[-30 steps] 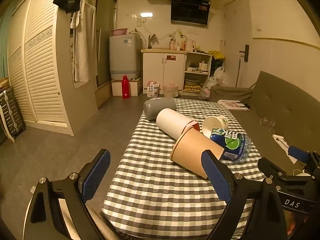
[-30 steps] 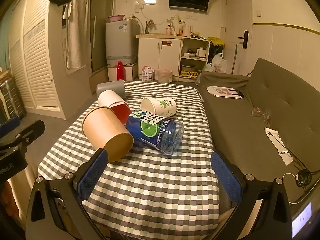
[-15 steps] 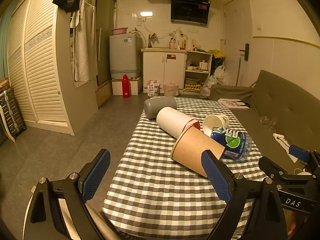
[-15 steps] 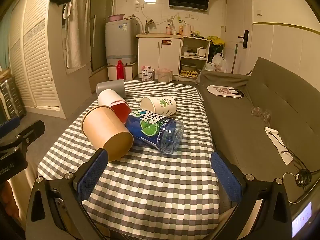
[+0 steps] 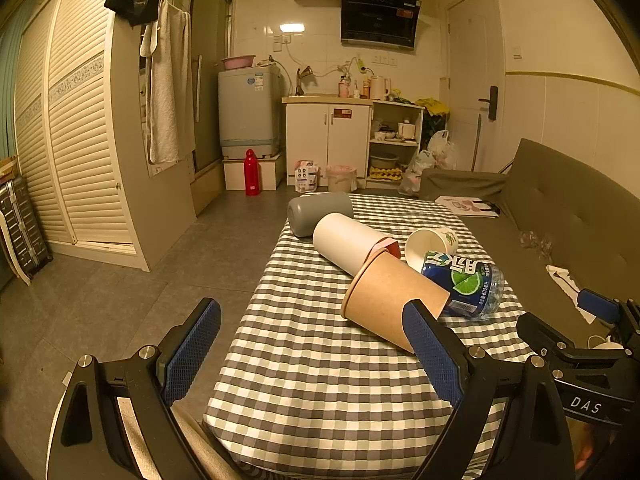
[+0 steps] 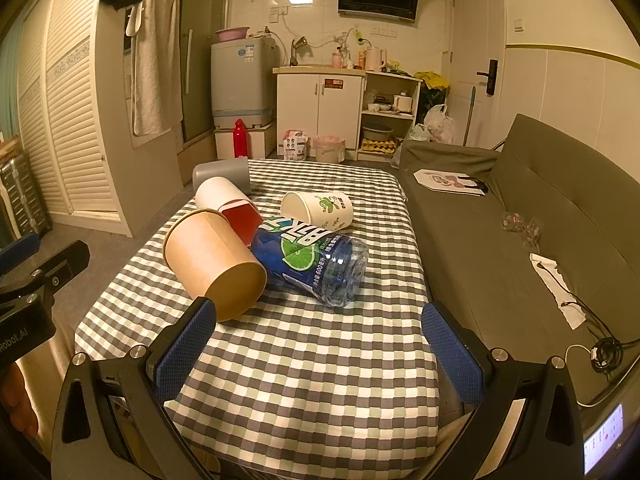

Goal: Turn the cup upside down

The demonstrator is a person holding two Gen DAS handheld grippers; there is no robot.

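Observation:
A brown paper cup (image 5: 390, 294) lies on its side on the checked tablecloth (image 5: 320, 368), also seen in the right wrist view (image 6: 212, 258), with its flat base toward me there. A white printed paper cup (image 6: 318, 208) lies on its side behind it, its mouth showing in the left wrist view (image 5: 430, 242). My left gripper (image 5: 312, 346) is open and empty, just in front of the brown cup. My right gripper (image 6: 318, 344) is open and empty, in front of the cups.
A blue plastic bottle (image 6: 310, 262) lies against the brown cup. A white tumbler with a red end (image 5: 348, 246) and a grey cup (image 5: 318, 212) lie further back. A grey sofa (image 6: 520, 220) runs along the table's right side. Floor lies to the left.
Both grippers have barely moved; the view has shifted very slightly. Nothing on the table has moved.

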